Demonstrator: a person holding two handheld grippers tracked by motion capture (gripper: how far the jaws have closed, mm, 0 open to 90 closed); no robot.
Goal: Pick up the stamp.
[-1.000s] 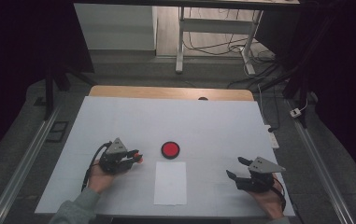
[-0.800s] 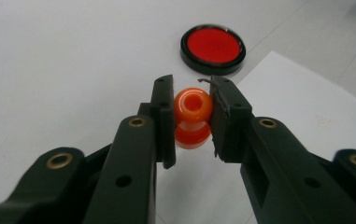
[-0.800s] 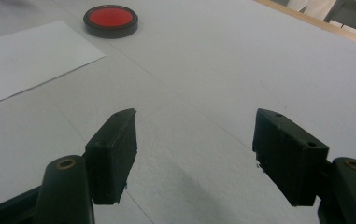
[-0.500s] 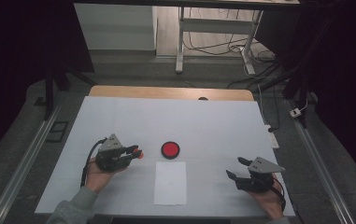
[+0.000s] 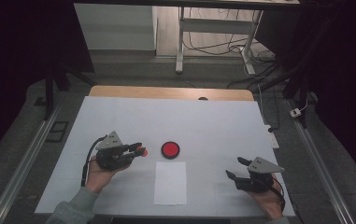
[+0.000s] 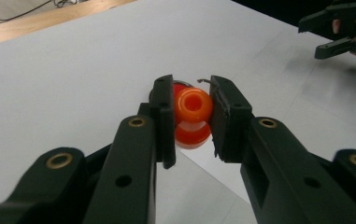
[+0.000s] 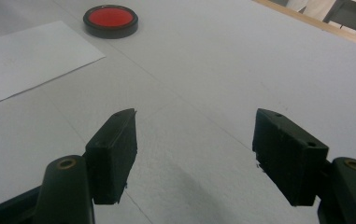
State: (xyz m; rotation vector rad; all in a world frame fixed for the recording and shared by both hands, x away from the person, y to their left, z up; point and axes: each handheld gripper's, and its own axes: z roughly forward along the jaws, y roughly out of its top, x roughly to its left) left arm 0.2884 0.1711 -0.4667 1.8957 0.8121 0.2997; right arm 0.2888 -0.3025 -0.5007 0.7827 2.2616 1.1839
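Pinched only at its rounded sides between the left gripper's [image 6: 192, 123] closed jaws, the orange stamp [image 6: 193, 116] could squirt out forward; right gripper [image 7: 194, 154] gapes empty.

Probably a lab: a white-covered table [image 5: 213, 121], floor rails [image 5: 21, 168], loose cables [image 5: 213, 44] and dim surroundings.

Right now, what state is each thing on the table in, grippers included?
Left gripper: shut on the orange stamp, held above the table.
Right gripper: open, nothing between its jaws.
Red ink pad: uncovered, flat on the table.
White paper: flat, unmarked.
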